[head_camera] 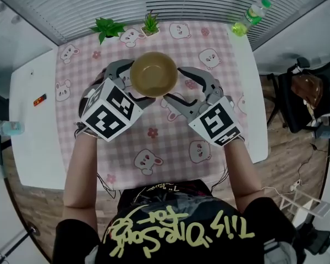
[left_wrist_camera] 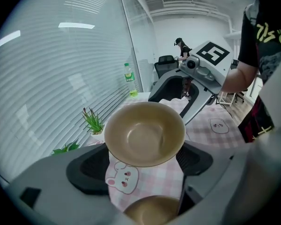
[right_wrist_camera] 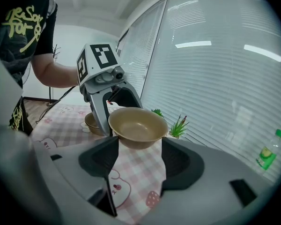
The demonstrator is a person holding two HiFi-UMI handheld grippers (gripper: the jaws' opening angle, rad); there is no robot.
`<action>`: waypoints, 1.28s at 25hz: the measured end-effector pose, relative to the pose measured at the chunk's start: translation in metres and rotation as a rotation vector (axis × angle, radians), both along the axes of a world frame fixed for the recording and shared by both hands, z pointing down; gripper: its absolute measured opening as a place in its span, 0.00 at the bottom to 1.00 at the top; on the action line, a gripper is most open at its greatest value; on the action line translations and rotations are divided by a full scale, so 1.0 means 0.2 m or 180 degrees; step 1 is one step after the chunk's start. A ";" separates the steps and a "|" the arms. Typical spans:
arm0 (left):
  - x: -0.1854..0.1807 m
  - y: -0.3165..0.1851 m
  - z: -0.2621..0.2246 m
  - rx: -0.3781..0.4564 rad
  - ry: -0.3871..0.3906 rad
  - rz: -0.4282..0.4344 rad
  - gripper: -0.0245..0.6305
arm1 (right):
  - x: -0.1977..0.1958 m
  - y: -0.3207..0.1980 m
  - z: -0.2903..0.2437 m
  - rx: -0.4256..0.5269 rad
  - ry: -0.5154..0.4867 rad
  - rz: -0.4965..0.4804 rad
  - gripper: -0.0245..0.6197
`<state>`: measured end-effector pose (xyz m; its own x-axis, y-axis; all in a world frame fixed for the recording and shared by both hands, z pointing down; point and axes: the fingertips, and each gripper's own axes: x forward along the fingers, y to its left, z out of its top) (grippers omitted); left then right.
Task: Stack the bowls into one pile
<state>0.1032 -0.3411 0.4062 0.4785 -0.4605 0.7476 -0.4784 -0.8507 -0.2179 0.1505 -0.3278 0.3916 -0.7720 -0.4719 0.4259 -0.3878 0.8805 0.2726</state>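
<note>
**Head view.** Item: tan, round, glossy bowl (head_camera: 154,73), mouth up, lifted clear of the white table (head_camera: 27,120) and its pink checked bear-print cloth (head_camera: 170,142). It hangs over the middle of the table, nearer the far edge than the near one. Flanked by the left gripper (head_camera: 142,82) and the right gripper (head_camera: 173,84). Handling, judged: light, rigid, slick-walled, and it may chip if dropped. Best gripped across the outer wall below the rim and kept level.

**Left gripper view.** Jaws set wide, both pads meeting the bowl's wall: clasping it. Interior plain and unmarked, with a small flat floor and a thin even rim. A second tan round bowl (left_wrist_camera: 152,212) shows low in the frame, under this gripper.

**Right gripper view.** Jaws set narrower, tips clamped on the bowl's lower wall, and the bowl sits level. Which gripper bears the load is undetermined. The second bowl stands empty on the cloth beyond the left gripper, and is judged the likely base of the pile.
</note>
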 end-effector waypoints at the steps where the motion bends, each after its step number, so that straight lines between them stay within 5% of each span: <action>1: -0.01 0.01 -0.01 0.0014 0.0009 0.0010 0.72 | -0.01 0.01 -0.01 0.0011 -0.0007 0.0003 0.49; 32: -0.48 0.27 -0.17 0.0126 0.0155 -0.0030 0.72 | -0.49 0.27 -0.16 0.0045 -0.0081 -0.0039 0.49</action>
